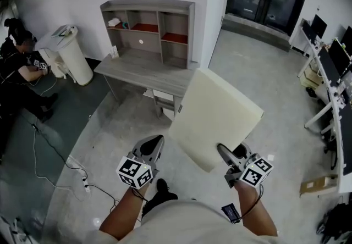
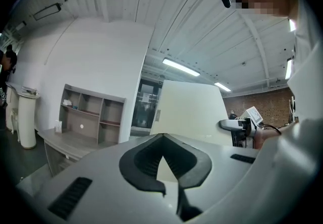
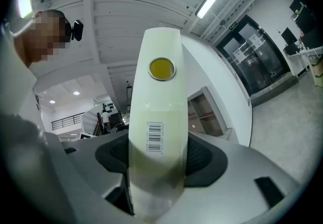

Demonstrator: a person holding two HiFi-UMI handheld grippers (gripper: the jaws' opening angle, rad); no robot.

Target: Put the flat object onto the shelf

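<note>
One tool, my right (image 1: 224,154), is squeezing the board (image 1: 214,116) by its near edge, up in the air, far from the shelf (image 1: 146,4). My left tool (image 1: 154,144) is closed and empty. I am guessing the board is light and thick.

The head view's left edge cuts off a seated person (image 1: 19,67)

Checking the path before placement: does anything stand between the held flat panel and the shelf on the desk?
Nothing visible does. The flat panel, clamped in the right tool, is held over open floor; the desk and shelf lie ahead, unobstructed.
</note>
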